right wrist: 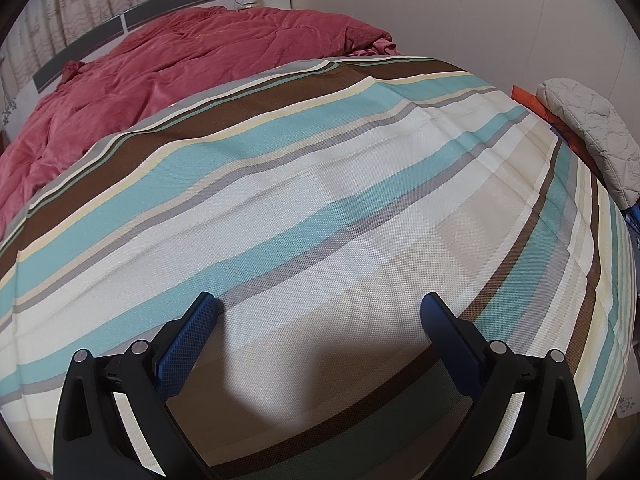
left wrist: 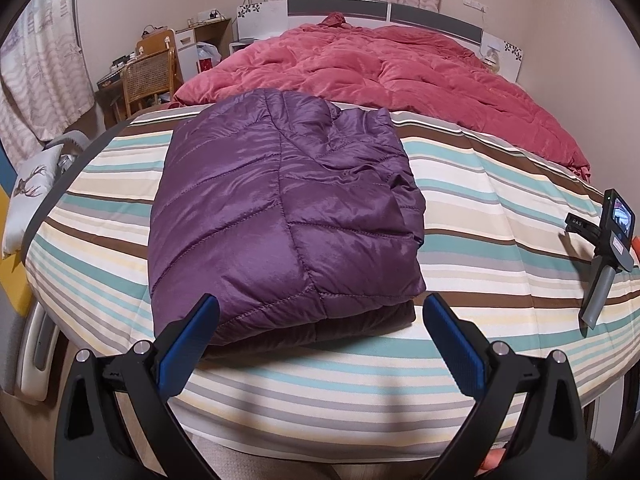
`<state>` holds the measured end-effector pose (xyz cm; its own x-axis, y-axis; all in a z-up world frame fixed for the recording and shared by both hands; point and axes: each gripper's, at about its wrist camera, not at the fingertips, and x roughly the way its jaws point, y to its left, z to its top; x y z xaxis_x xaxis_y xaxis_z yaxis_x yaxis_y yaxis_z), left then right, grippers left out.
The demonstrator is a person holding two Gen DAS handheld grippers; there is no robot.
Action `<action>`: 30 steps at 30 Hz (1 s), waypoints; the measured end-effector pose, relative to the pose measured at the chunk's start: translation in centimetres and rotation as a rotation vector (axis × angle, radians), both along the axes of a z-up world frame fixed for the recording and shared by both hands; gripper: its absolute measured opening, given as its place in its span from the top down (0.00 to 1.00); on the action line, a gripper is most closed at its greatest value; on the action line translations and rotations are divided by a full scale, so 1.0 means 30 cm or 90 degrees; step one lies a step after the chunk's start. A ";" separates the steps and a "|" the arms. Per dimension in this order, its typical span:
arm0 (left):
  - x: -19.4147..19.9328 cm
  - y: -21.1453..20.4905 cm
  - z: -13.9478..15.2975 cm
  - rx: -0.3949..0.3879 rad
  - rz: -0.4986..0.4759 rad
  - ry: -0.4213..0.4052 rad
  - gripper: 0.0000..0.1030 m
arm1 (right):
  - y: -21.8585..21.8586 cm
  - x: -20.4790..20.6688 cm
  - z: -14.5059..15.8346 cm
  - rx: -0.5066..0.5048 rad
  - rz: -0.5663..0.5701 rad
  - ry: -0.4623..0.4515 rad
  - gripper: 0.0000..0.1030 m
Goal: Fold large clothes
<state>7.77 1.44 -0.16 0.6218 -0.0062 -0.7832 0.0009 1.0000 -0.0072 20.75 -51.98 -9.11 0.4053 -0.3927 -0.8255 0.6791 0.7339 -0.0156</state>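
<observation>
A purple quilted jacket [left wrist: 280,216] lies folded into a thick rectangle on the striped bed sheet [left wrist: 480,216]. My left gripper [left wrist: 320,310] stands open just short of the jacket's near edge, with nothing between its blue pads. In the left wrist view the right gripper [left wrist: 608,248] lies on the sheet at the far right; its jaws are hidden there. The right wrist view shows my right gripper [right wrist: 320,308] open and resting low over bare striped sheet [right wrist: 320,184]. The jacket is out of sight in that view.
A crumpled red duvet [left wrist: 400,68] covers the far half of the bed below the headboard [left wrist: 340,8]. A wicker chair [left wrist: 148,76] and desk stand at the left. A white quilted bundle [right wrist: 588,136] lies past the bed's right edge.
</observation>
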 end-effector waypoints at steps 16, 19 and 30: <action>-0.003 -0.016 -0.006 0.000 -0.010 0.008 0.02 | 0.000 0.000 0.000 0.000 0.000 0.000 0.03; -0.005 -0.016 -0.006 0.000 -0.012 0.007 0.02 | 0.000 0.001 0.000 0.000 0.000 0.000 0.03; -0.027 -0.096 -0.008 0.038 -0.026 -0.009 0.06 | 0.000 0.000 0.000 0.000 0.000 0.000 0.03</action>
<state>6.97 -1.43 -0.40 0.6329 0.0146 -0.7741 0.0410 0.9978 0.0524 20.75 -51.98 -9.11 0.4054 -0.3927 -0.8255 0.6791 0.7339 -0.0156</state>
